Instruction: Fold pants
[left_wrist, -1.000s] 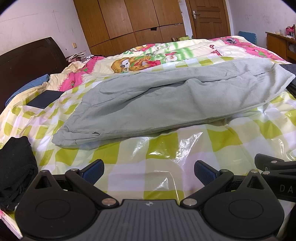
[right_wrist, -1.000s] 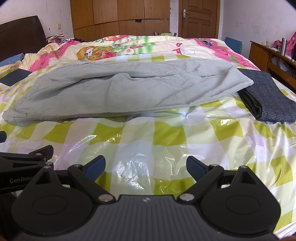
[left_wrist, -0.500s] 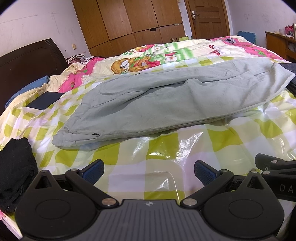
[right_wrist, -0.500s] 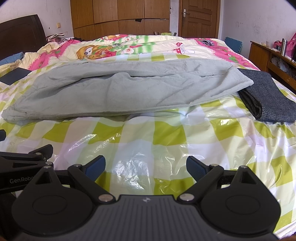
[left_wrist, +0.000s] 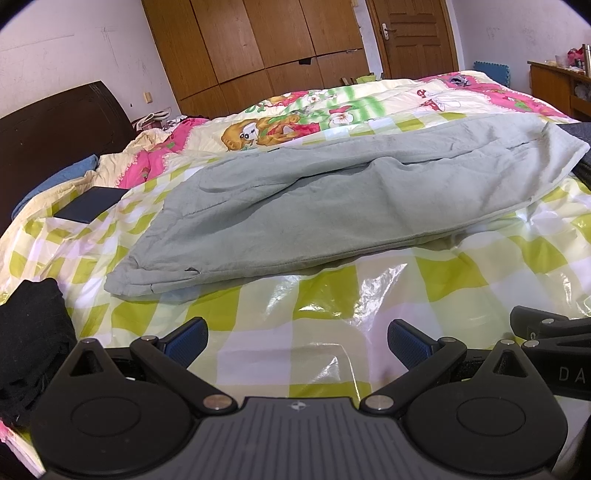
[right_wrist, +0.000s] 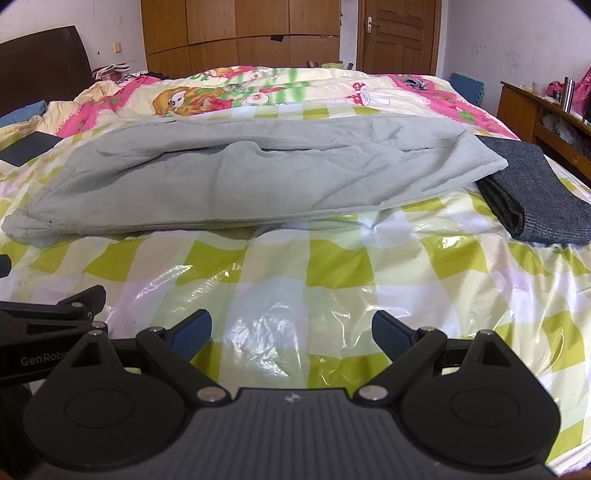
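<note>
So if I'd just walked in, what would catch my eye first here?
Probably the grey pants, laid lengthwise across the middle of the bed on a shiny green-checked sheet. Behind them a bright pink cartoon quilt covers the far half. Nearest the cameras, the left tool and right tool hang open and empty over the sheet, short of the pants.

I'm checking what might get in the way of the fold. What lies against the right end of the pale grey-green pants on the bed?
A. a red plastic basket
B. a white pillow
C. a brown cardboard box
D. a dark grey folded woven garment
D: in the right wrist view a dark grey folded woven garment lies at the right end of the pale grey-green pants, partly tucked under that end.
</note>
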